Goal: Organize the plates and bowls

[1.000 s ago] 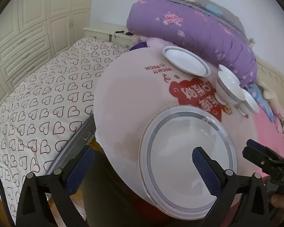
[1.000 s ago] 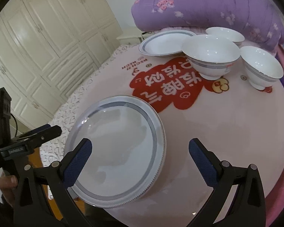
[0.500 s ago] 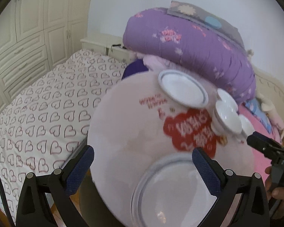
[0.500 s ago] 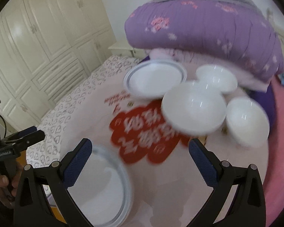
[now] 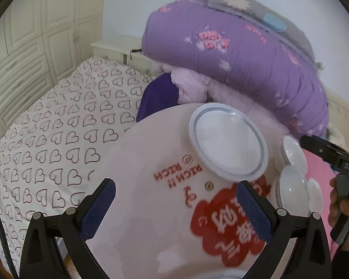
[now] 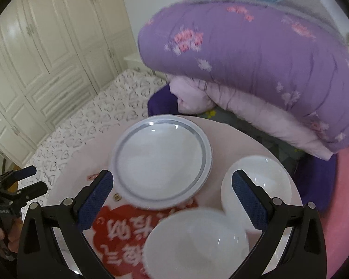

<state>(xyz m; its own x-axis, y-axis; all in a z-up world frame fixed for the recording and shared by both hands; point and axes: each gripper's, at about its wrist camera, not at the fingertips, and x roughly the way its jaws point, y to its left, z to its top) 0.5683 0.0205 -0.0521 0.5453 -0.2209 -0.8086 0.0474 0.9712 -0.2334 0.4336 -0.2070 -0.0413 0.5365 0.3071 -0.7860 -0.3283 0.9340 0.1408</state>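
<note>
Plates and bowls are spread on a round pink tabletop (image 5: 137, 209) marked by a red printed patch (image 6: 118, 230). Beyond the patch a grey-rimmed plate (image 6: 161, 162) is set; two white bowls (image 6: 256, 181) (image 6: 195, 244) lie to the right of it. Both the left gripper (image 5: 175, 203) and the right gripper (image 6: 174, 200) are held above the patch, fingers spread wide and nothing gripped. A purple quilt (image 5: 232, 65) is heaped beyond the plate.

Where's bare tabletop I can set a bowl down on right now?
Free: the pink table left of the far plate, toward the heart-print bedsheet, ahead of the open left gripper. Crowded: the right side, where the bowls cluster beside that plate near the open right gripper.
</note>
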